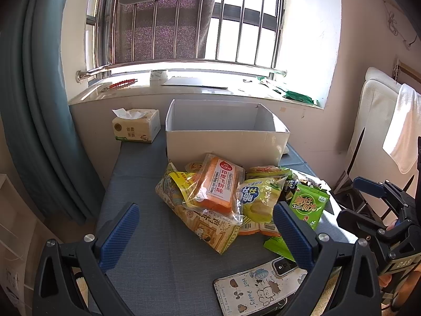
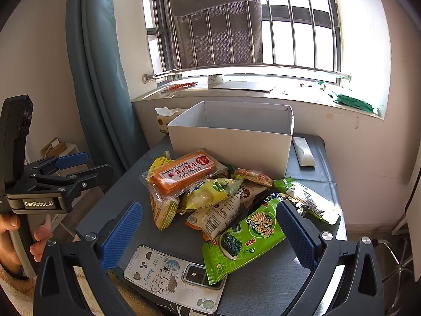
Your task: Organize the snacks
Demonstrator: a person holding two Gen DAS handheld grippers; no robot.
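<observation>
A pile of snack packets lies on the grey table (image 1: 158, 237). On top is a clear pack of orange biscuits (image 1: 214, 187) (image 2: 184, 172). A yellow-green chip bag (image 1: 257, 200) (image 2: 208, 192), a beige cartoon-print bag (image 1: 200, 226) and a green seaweed packet (image 1: 309, 205) (image 2: 244, 239) lie around it. An open white cardboard box (image 1: 226, 142) (image 2: 231, 144) stands behind the pile. My left gripper (image 1: 206, 237) is open and empty, just in front of the pile. My right gripper (image 2: 210, 237) is open and empty, over the seaweed packet.
A phone in a cartoon case (image 1: 260, 287) (image 2: 173, 276) lies at the table's near edge. A tissue pack (image 1: 136, 125) sits left of the box, a white remote (image 2: 304, 151) to its right. A windowsill (image 1: 184, 89) and blue curtain (image 1: 34, 105) stand behind.
</observation>
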